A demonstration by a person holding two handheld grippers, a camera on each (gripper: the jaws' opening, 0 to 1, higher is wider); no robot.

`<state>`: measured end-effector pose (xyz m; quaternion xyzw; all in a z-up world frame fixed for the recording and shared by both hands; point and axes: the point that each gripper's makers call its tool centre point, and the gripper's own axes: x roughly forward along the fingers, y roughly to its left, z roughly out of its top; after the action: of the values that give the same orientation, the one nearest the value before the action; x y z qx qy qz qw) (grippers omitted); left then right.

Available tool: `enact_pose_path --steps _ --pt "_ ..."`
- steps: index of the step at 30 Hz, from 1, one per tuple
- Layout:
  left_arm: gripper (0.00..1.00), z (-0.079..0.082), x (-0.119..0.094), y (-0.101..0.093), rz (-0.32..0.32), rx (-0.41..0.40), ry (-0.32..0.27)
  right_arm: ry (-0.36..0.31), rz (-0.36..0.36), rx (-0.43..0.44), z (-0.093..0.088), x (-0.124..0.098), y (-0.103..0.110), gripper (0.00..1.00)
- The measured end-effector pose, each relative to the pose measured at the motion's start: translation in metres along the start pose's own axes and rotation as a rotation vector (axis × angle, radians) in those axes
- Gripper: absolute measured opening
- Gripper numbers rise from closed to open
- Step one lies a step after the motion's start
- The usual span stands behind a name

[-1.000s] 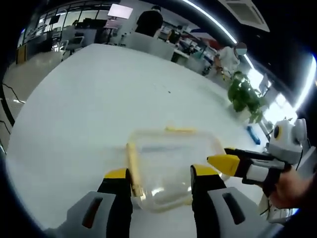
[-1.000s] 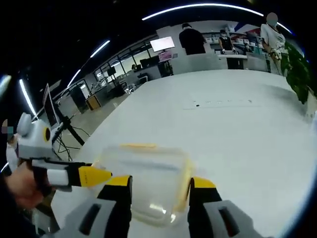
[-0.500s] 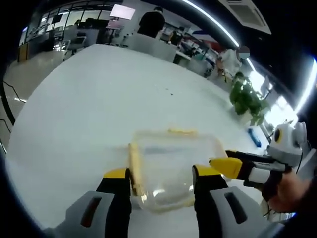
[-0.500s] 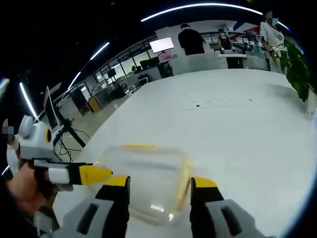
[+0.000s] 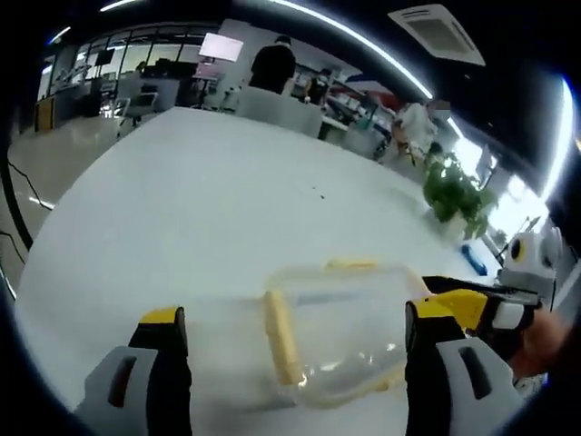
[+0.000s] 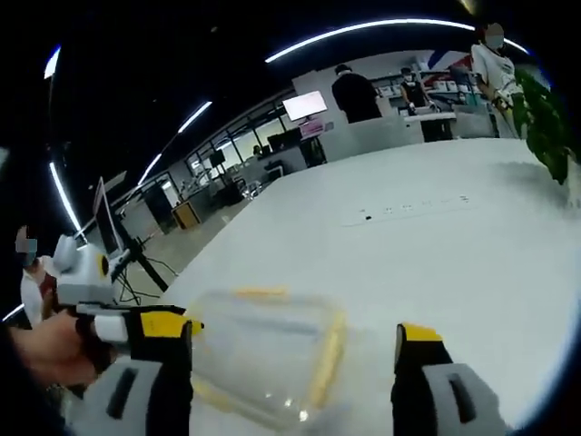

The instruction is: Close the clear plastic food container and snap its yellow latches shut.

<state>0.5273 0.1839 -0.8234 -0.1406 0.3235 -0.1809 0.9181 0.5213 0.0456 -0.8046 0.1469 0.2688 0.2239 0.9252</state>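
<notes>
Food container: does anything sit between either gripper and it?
Nothing visible does. The clear food container lies on the white table directly ahead of the open left gripper and the open right gripper.

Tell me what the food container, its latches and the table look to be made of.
Food container: looks like clear, glossy plastic; the table shows through it and light glints on it.
Latches: opaque yellow, probably plastic, with a smooth, duller finish.
Table: a white, smooth, fairly matte top, perhaps laminate; the views leave the exact material open.
</notes>
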Motion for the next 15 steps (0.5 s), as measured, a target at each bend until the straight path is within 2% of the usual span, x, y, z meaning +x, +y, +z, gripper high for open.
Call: enact_pose_path --steps 4,11,15 --pt "0.99 0.005 -0.003 0.001 0.001 0.004 -0.017 0.015 -0.009 -0.016 -0.001 -0.001 -0.002 1.0" --pt "0.99 0.007 -0.014 -0.003 -0.004 0.004 -0.003 0.03 0.019 -0.031 -0.004 -0.009 0.01 1.0" --pt "0.99 0.011 -0.025 -0.003 -0.001 0.015 -0.012 0.016 0.024 -0.044 0.004 -0.02 0.016 1.0"
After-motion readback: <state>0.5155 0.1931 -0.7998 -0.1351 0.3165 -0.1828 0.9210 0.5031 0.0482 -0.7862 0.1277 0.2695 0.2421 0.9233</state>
